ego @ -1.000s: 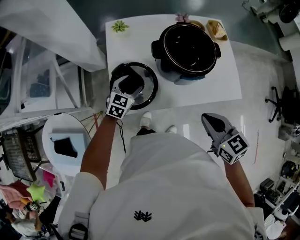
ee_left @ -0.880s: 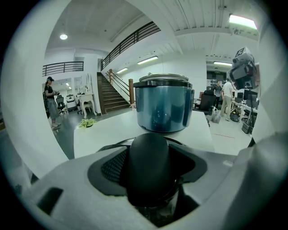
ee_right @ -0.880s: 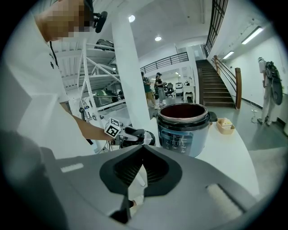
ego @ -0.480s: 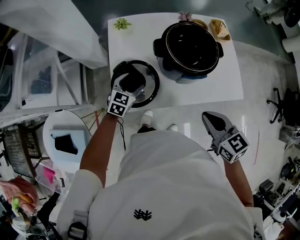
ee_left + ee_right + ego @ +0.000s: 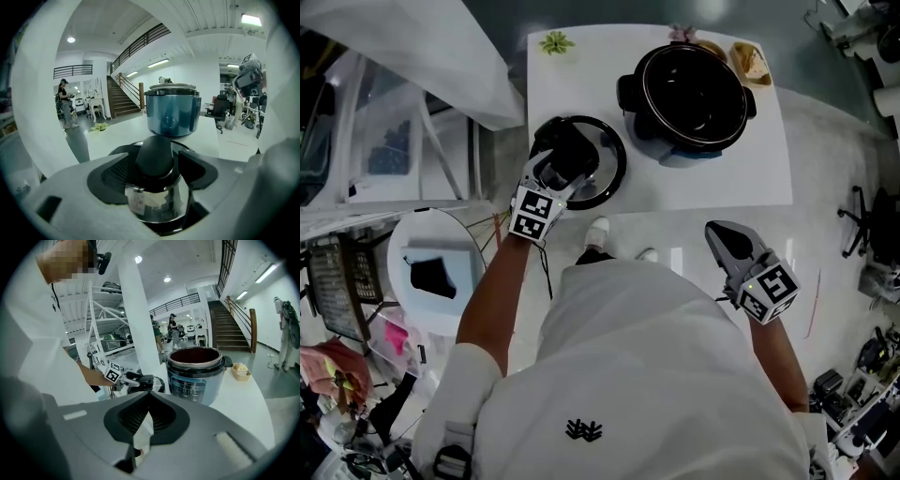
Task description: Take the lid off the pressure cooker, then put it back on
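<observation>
The black pressure cooker (image 5: 694, 89) stands open at the table's far right, its blue body (image 5: 172, 112) showing in the left gripper view. Its lid (image 5: 612, 173) lies flat on the white table (image 5: 581, 89) to the left of the pot. My left gripper (image 5: 565, 155) is over the lid. The black knob (image 5: 153, 152) sits between its jaws, which have just been opening, and a gap shows beside the knob. My right gripper (image 5: 720, 236) hangs shut and empty in front of the table's near edge, aimed at the cooker (image 5: 194, 373).
A green sprig (image 5: 556, 42) lies at the table's far left corner, and a small tray of food (image 5: 752, 61) at the far right. A round white side table (image 5: 431, 277) stands on the floor to the left. The person's shoes (image 5: 598, 232) are by the near edge.
The left gripper's jaws have spread wider around the lid's knob, and the hand has drawn back slightly. The lid stays flat on the table. The right gripper has not moved.
</observation>
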A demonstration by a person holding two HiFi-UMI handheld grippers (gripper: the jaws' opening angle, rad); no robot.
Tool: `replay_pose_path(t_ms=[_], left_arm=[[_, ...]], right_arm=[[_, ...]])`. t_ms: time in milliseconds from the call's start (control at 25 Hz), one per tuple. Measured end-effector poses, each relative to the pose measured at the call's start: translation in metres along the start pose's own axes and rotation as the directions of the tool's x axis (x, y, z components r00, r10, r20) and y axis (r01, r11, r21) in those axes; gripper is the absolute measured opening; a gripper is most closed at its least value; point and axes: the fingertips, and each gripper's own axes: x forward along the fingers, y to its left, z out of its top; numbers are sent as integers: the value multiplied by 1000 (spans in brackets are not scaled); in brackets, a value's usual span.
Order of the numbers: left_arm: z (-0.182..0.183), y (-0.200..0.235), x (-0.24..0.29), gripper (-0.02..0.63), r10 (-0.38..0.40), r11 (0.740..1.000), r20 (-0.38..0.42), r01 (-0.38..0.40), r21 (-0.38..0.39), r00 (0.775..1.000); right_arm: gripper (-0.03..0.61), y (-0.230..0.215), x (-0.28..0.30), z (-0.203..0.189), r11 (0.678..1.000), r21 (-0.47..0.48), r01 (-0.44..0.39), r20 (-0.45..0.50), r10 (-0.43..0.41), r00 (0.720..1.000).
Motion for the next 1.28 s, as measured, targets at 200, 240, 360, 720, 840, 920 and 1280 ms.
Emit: replay_pose_path(t_ms=[200,240,360,720,840,920,1280], left_arm=[[-4,2,-11,333,26,1000,-3,-27,-13,1000],[-6,3,-13,333,30,999,-5,-30,-15,1000],[-7,5,-15,333,34,999,-9,-34,-16,999],[0,0,4,344,-6,1000,-4,6,-3,1000],[5,-3,15,345,-27,1000,0,27,4,1000],[6,-5,21,345,-41,999,0,41,11,999],[3,-4,38,333,-64,998,-17,64,17,998]], right_arm=[[14,2,6,1,999,-14,-32,-3,32,999],[14,2,8,2,999,-17,-36,-3,36,999],[14,4,10,5,999,-23,-42,-1,42,999],[14,0,7,1,1000,-6,-15,-4,15,1000],[14,-2,4,0,1000,2,4,-4,-4,1000],[14,-4,2,-1,1000,6,18,-4,-18,1000],[14,-8,-3,-5,998,27,60,-9,-60,998]])
